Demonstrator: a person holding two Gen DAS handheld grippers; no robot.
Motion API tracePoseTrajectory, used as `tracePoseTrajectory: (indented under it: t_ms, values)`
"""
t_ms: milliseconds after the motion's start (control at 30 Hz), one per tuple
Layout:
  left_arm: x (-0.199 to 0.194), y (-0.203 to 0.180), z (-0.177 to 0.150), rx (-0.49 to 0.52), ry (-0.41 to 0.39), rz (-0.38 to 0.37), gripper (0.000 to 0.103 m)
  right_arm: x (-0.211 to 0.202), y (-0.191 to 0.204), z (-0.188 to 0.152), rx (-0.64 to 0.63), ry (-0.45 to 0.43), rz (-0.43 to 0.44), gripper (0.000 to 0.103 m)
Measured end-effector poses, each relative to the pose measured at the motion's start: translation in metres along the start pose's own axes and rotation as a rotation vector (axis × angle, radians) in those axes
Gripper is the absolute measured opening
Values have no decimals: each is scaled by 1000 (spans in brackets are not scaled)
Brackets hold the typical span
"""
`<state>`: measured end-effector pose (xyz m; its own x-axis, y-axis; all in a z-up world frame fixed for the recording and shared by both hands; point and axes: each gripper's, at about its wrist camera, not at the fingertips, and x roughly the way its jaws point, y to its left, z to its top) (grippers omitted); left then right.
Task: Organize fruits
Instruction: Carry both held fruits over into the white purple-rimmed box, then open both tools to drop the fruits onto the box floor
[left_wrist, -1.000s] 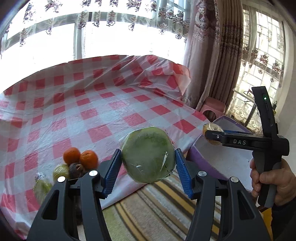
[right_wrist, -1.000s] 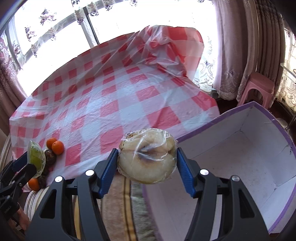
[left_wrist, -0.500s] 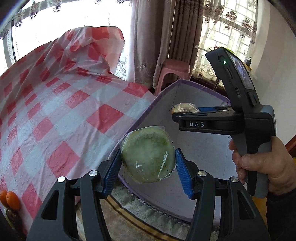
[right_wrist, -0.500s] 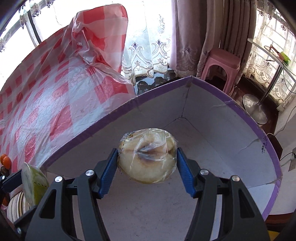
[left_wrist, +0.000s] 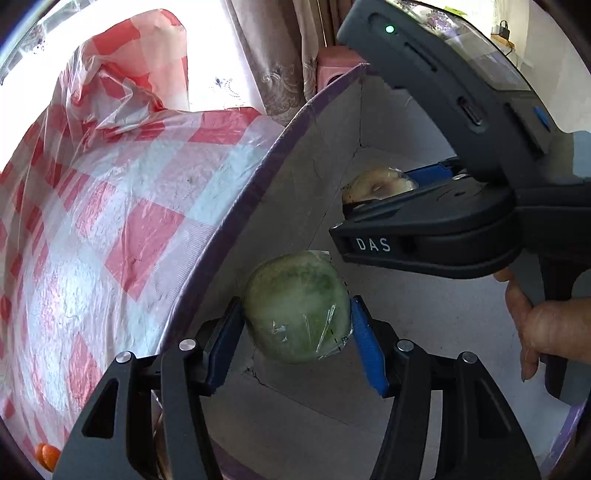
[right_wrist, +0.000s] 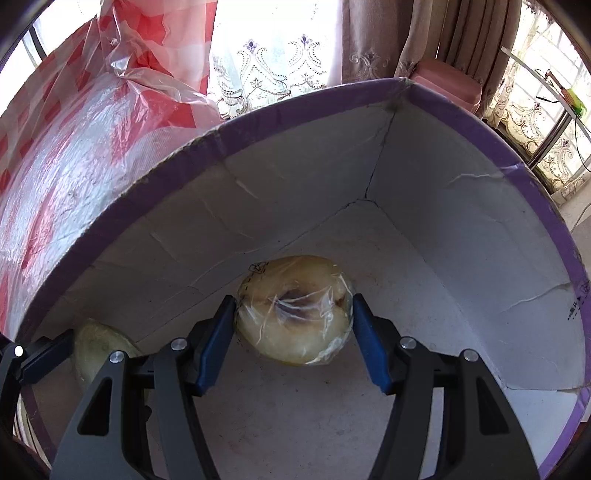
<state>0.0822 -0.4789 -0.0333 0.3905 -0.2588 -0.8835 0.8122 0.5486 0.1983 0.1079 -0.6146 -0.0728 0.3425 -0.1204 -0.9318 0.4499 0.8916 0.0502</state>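
Observation:
My left gripper (left_wrist: 297, 328) is shut on a green fruit wrapped in clear film (left_wrist: 295, 310), held inside a white box with a purple rim (left_wrist: 280, 133). The right gripper (right_wrist: 294, 317) is shut on a pale yellow wrapped fruit (right_wrist: 293, 308), which hangs low over the same box's white floor (right_wrist: 332, 424). In the left wrist view the right gripper's black body crosses from the right, the yellow fruit (left_wrist: 376, 182) showing past its finger. The right wrist view catches the green fruit (right_wrist: 98, 345) at the lower left, in the left gripper's fingers.
A table under a red-and-white checked cloth with clear plastic (left_wrist: 110, 229) stands left of the box. Orange fruits (left_wrist: 46, 454) peek out at the bottom left. A pink stool (right_wrist: 447, 79) and curtains (right_wrist: 388, 37) lie beyond the box. A hand (left_wrist: 546, 328) grips the right tool.
Both grippers swung from above the table edge over to the box and sank into it, each still holding its fruit. The table's fruit pile has slid almost out of view.

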Motion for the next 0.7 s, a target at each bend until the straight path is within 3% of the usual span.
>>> tracePoseTrajectory:
  t_ms: [133, 267, 433, 567, 700]
  values:
    - [2, 0, 0, 6, 10, 31, 57, 4, 0, 0, -4, 2, -18, 63]
    - [13, -14, 4, 86, 42, 94, 58, 12, -1, 0, -1, 22, -35, 63]
    - [23, -17, 6, 111, 73, 104, 58, 19, -2, 2, 17, 40, -55, 64]
    - [26, -18, 9, 114, 79, 104, 59, 19, -1, 4, 22, 27, -81, 80]
    - [26, -18, 10, 118, 74, 105, 60, 19, 0, 5, 18, 22, -88, 80]
